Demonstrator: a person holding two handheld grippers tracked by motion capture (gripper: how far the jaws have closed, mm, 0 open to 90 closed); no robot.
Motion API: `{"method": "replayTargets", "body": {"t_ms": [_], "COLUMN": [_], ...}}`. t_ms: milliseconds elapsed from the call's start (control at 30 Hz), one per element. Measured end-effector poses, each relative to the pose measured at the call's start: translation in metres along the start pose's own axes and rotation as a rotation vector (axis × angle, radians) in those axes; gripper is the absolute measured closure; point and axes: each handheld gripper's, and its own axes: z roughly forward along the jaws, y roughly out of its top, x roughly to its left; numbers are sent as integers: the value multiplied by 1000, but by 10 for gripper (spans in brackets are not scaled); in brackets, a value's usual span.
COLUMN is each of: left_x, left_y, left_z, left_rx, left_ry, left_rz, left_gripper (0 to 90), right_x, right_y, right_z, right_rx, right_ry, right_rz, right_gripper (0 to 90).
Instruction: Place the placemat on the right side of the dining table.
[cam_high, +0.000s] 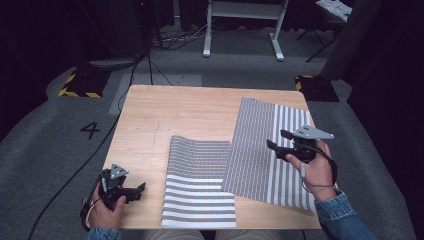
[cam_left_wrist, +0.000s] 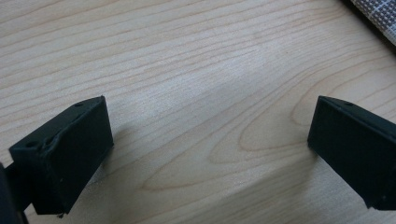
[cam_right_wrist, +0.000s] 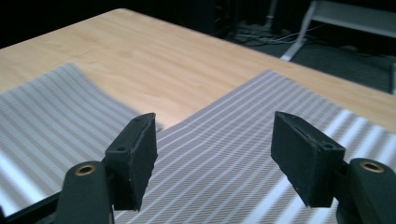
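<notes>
Table (cam_high: 165, 107): two placemats lay on it. Right placemat (cam_high: 272, 150) at 3 o'clock, its left edge overlapping the near placemat (cam_high: 197, 192) at 6 o'clock. Left gripper (cam_high: 141, 190) at 8 o'clock; right gripper (cam_high: 276, 140) above the right placemat.

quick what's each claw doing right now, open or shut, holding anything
Left claw: open, holding nothing, low over the bare wooden table.
Right claw: open, holding nothing, above the striped cloth.
</notes>
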Motion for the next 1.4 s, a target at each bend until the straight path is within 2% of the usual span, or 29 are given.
{"method": "replayTargets", "body": {"t_ms": [33, 100, 267, 300, 333, 367, 433, 700, 1100, 1200, 1300, 1400], "left_x": [0, 0, -1, -1, -1, 0, 0, -1, 0, 0, 0, 0], "left_y": [0, -1, -2, -2, -2, -2, -2, -2, -2, -2, -2, -2], "left_z": [0, -1, -1, -2, -2, -2, -2, -1, -1, -1, -1, -1], "left_rx": [0, -2, -2, 0, -1, -1, -1, -1, -2, -2, -2, -2], "left_ry": [-6, -1, -2, -1, -2, -4, -4, -2, -5, -5, -5, -5], "left_rz": [-1, 0, 0, 3, 5, 5, 4, 2, 2, 2, 2, 2], "left_gripper": [1, 0, 1, 1, 1, 1, 1, 0, 0, 0, 0, 0], "right_x": [14, 18, 48, 59, 59, 69, 73, 110, 137, 139, 139, 137], "right_y": [-1, -1, -7, -12, -12, -17, -19, -44, -67, -69, -76, -79], "right_z": [3, 4, 14, 18, 18, 24, 26, 48, 67, 68, 72, 72], "right_rx": [14, 20, 61, 80, 80, 103, 112, 189, 259, 268, 301, 282], "right_ry": [38, 52, 133, 161, 161, 185, 195, 259, 281, 281, 259, 263], "right_rz": [-5, -13, -38, -48, -48, -60, -64, -90, -149, -150, -159, -147], "right_gripper": [321, 321, 322, 321, 321, 320, 321, 317, 286, 285, 301, 309]}}
